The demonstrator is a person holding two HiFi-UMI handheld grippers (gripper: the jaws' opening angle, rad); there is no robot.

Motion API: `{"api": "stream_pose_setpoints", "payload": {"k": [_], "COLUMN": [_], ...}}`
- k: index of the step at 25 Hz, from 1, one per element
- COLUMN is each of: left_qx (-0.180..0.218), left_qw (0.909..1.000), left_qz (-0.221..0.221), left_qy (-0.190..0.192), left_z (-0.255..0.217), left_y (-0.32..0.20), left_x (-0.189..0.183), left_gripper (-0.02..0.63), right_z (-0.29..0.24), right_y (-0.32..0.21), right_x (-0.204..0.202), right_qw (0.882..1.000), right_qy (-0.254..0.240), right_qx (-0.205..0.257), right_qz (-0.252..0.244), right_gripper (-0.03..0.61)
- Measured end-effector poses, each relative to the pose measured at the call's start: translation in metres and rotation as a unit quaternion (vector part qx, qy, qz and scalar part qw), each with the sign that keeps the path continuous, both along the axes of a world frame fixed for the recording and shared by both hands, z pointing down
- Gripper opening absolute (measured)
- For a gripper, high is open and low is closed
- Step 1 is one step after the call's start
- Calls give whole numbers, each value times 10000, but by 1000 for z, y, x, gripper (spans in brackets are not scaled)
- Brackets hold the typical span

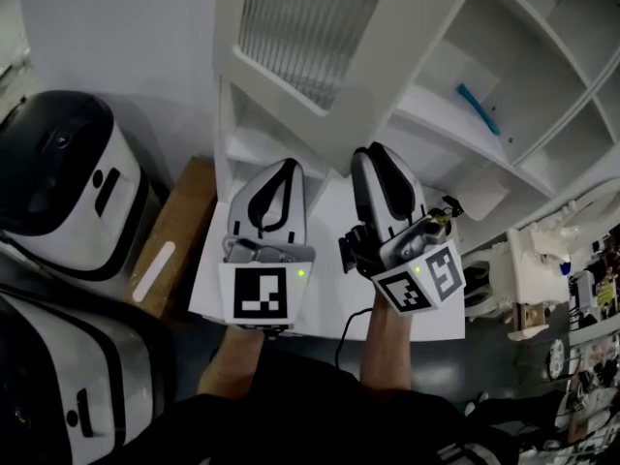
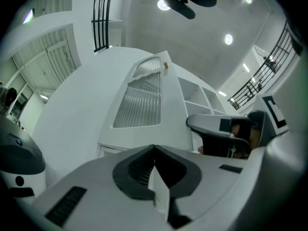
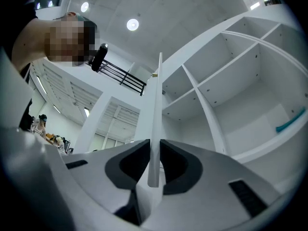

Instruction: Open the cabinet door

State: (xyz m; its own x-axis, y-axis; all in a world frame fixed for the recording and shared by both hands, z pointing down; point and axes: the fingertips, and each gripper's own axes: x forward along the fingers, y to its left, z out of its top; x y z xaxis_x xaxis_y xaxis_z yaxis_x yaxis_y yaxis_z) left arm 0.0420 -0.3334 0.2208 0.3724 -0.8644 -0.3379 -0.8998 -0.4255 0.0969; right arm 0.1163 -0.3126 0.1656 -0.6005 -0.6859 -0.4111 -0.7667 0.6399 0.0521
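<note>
Both grippers are clenched: right gripper (image 3: 154, 146) on the cabinet door (image 3: 158, 95) edge, left gripper (image 2: 154, 147) empty. Pulling crookedly could slip that thin hold.

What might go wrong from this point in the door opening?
The right gripper clamps only the thin edge of the cabinet door, so it may slip off as the door swings. The left gripper, shut and empty, sits close to the door's ribbed glass panel; the swinging door might knock it.
</note>
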Motion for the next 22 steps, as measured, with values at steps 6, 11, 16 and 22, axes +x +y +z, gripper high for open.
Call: {"api": "stream_pose_setpoints", "payload": {"k": [6,11,16,22], "left_qx": [-139,-222,-341,-310], "left_qw": [9995,9985,9972,9959], "left_qz": [-268,-485,-640,-831], "left_qy": [-86,-121,-191,-160], "left_z": [7,13,22,19], "left_y": [12,25,36,53], "left_x": [-16,-29,-43,-62], "left_gripper": [13,12,14,13], "right_z": [-1,2,4,5], "right_y": [14,27,38,52], "right_x": [-17,-29,-47,-73], "right_qw": [9996,9990,9975,9956], "right_qy": [-58,-57,-120,-87], "right_qx": [99,209,233,263], "right_qz": [-273,-403,-658,-893], "right_gripper": [75,74,67,64]}}
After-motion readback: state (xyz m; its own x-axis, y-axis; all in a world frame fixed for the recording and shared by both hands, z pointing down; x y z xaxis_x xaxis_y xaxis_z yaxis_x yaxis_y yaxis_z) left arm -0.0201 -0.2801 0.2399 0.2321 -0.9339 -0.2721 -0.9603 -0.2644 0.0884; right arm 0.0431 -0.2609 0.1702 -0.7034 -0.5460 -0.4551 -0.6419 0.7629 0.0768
